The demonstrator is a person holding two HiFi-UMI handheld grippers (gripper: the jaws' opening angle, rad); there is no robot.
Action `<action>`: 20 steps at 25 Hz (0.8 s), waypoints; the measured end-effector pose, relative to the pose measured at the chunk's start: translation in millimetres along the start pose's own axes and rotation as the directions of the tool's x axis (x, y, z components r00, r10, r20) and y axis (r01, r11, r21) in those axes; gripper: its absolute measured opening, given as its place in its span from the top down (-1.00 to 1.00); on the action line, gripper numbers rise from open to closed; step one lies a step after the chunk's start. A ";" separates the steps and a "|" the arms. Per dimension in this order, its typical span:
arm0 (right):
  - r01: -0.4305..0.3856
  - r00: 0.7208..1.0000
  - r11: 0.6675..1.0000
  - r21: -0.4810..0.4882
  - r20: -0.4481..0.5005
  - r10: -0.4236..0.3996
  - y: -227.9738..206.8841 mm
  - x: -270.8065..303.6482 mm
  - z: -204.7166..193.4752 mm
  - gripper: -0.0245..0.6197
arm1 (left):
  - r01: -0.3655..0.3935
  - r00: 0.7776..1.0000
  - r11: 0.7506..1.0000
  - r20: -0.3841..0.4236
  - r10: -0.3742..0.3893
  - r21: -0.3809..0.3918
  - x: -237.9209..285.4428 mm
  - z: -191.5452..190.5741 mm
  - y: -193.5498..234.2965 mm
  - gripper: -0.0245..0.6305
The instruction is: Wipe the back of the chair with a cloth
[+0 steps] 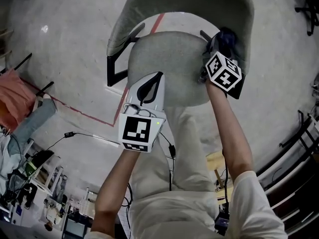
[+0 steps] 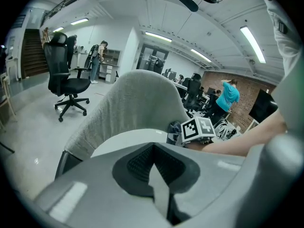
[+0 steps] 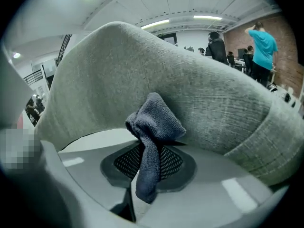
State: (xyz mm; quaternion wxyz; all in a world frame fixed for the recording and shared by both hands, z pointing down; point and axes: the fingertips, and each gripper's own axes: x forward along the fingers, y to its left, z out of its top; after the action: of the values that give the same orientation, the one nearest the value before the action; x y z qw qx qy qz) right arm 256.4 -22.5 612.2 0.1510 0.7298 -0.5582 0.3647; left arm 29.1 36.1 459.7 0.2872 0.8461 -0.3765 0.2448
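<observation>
My right gripper (image 1: 221,46): fingers pinch cloth (image 3: 154,122). Chair back (image 3: 204,94) straight ahead, just past cloth. Left gripper (image 1: 152,83): fingers shut, empty, farther off, over seat (image 1: 169,59).

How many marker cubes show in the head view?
2. The left cube rides on the left gripper near the front of the seat; the right cube is on the right gripper by the chair back. Neither is hidden.
</observation>
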 end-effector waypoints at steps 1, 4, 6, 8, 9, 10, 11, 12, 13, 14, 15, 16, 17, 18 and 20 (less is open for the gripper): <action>-0.013 1.000 1.000 -0.010 -0.002 0.013 4.8 2.9 0.4 0.66 | -0.004 1.000 1.000 0.001 0.004 -0.003 1.2 0.2 2.0 0.92; -0.054 0.999 0.997 -0.053 -0.006 0.054 17.4 8.5 6.4 0.66 | -0.014 1.000 1.000 0.005 0.014 -0.012 3.7 4.7 3.4 0.92; -0.076 0.997 0.994 -0.084 -0.012 0.075 29.0 11.8 10.4 0.66 | -0.019 1.000 1.000 0.008 0.019 -0.020 2.5 8.5 7.2 0.93; -0.098 0.995 0.990 -0.103 -0.022 0.096 41.4 16.4 11.8 0.66 | -0.026 1.000 0.999 0.010 0.026 -0.027 1.5 10.6 13.2 0.92; -0.108 0.994 0.988 -0.109 -0.026 0.105 46.5 18.6 12.1 0.66 | -0.030 0.999 0.999 0.011 0.031 -0.030 1.5 11.1 15.7 0.92; -0.117 0.993 0.987 -0.115 -0.030 0.114 50.6 20.5 12.4 0.66 | -0.035 0.999 0.999 0.013 0.036 -0.034 1.9 11.4 17.8 0.93; -0.125 0.992 0.985 -0.120 -0.033 0.122 54.2 22.3 12.7 0.66 | -0.040 0.999 0.998 0.015 0.041 -0.038 2.5 11.5 19.5 0.92; -0.134 0.991 0.983 -0.125 -0.036 0.130 57.7 23.7 12.8 0.66 | -0.045 0.999 0.998 0.017 0.046 -0.043 3.0 11.4 21.1 0.92; -0.143 0.990 0.981 -0.132 -0.038 0.139 61.7 25.0 12.5 0.66 | -0.050 0.999 0.998 0.018 0.051 -0.048 3.4 11.1 23.0 0.93; -0.153 0.988 0.978 -0.141 -0.041 0.149 66.2 26.2 12.0 0.66 | -0.054 0.998 0.997 0.018 0.055 -0.053 3.6 10.7 25.3 0.92; -0.164 0.986 0.975 -0.151 -0.045 0.159 71.3 27.5 11.6 0.66 | -0.058 0.998 0.997 0.018 0.059 -0.057 3.7 10.3 27.9 0.93; -0.175 0.984 0.971 -0.161 -0.048 0.170 76.8 28.7 11.3 0.66 | -0.063 0.998 0.996 0.018 0.064 -0.060 3.5 10.1 30.9 0.93; -0.187 0.982 0.967 -0.172 -0.050 0.181 82.3 29.9 11.2 0.66 | -0.068 0.997 0.996 0.019 0.069 -0.065 3.3 9.9 34.1 0.92; -0.198 0.980 0.963 -0.183 -0.052 0.192 87.9 31.2 11.2 0.66 | -0.073 0.997 0.995 0.020 0.075 -0.070 3.0 9.6 37.3 0.92; -0.224 0.975 0.953 -0.205 -0.058 0.216 99.2 34.1 11.3 0.66 | -0.083 0.996 0.993 0.019 0.085 -0.079 2.6 8.6 42.9 0.92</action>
State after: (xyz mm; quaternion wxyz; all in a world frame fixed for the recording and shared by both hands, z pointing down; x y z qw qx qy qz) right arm 172.5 -86.4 609.8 0.1954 0.6367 -0.6687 0.3307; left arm -1.0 5.4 468.2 0.3052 0.8204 -0.4241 0.2323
